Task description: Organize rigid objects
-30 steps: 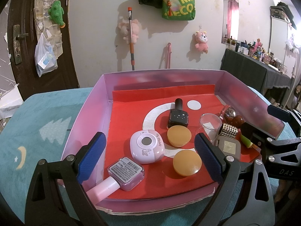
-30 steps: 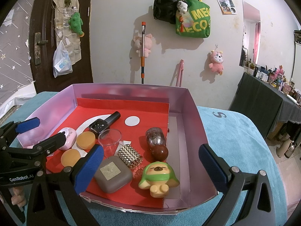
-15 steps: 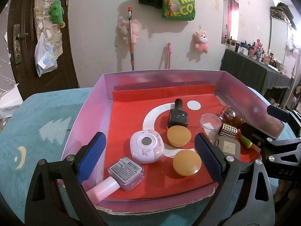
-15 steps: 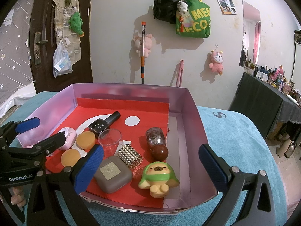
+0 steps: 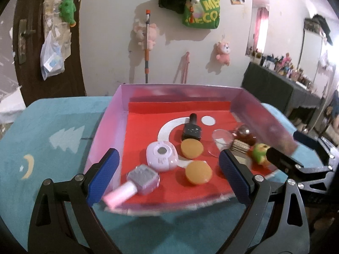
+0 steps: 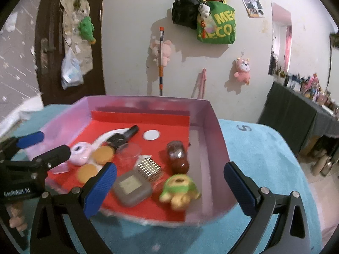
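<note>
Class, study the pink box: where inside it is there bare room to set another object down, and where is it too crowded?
Free: the red floor along the back wall behind the black bottle, and the pale strip by the right wall beside the brown bottle. Crowded: the front half, around the grey case and green toy.

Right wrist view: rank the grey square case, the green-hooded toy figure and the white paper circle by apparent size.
1-2. Grey square case and green-hooded toy figure: look alike in size, unranked.
3. White paper circle: smallest, though farther from the camera.
</note>
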Demonstrator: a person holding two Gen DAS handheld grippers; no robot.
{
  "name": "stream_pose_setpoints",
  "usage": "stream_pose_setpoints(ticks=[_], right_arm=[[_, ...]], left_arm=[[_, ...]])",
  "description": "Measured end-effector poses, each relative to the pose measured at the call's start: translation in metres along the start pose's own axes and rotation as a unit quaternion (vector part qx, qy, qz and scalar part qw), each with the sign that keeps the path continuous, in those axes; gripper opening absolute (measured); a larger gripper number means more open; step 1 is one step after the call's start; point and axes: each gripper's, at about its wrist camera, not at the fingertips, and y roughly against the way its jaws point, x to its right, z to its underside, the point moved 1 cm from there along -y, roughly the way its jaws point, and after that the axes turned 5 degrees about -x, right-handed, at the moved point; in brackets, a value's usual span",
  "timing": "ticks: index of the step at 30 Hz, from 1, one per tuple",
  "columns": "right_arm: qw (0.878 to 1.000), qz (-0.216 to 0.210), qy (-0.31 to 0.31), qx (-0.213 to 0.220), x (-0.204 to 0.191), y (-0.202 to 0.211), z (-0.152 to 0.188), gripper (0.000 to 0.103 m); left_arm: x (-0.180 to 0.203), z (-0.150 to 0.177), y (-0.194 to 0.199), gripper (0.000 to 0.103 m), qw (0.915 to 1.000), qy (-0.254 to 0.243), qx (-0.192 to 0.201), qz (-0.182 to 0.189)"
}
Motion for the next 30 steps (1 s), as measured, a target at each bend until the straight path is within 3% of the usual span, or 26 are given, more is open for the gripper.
stream_pose_setpoints(ticks=[5, 12, 22, 25, 30], right_arm=[[0.999, -0.032, -0.028, -0.003, 0.004, 0.042, 0.013, 0.103], [1.0, -0.015, -0.013, -0.01, -0.002, 0.074, 0.032, 0.103], [0.993, 0.014, -0.018, -0.117, -0.004, 0.046, 0.071, 0.103], [0.987, 0.021, -0.028, -0.154, -0.001, 0.029, 0.08, 0.103], [0.983, 0.035, -0.033, -0.177, 0.002, 0.02, 0.086, 0.103]], left_arm=[[0.002, 0.013, 0.034, 0.096, 1.0, -0.002, -0.005, -0.001], [0.004, 0.032, 0.064, 0.096, 0.9996, 0.003, -0.024, -0.011], [0.003, 0.08, 0.018, 0.096, 0.9895, 0.028, -0.14, -0.023], [0.005, 0.089, 0.006, 0.096, 0.9861, 0.029, -0.159, -0.038], [0.012, 0.091, 0.0, 0.098, 0.9854, 0.011, -0.158, -0.062]])
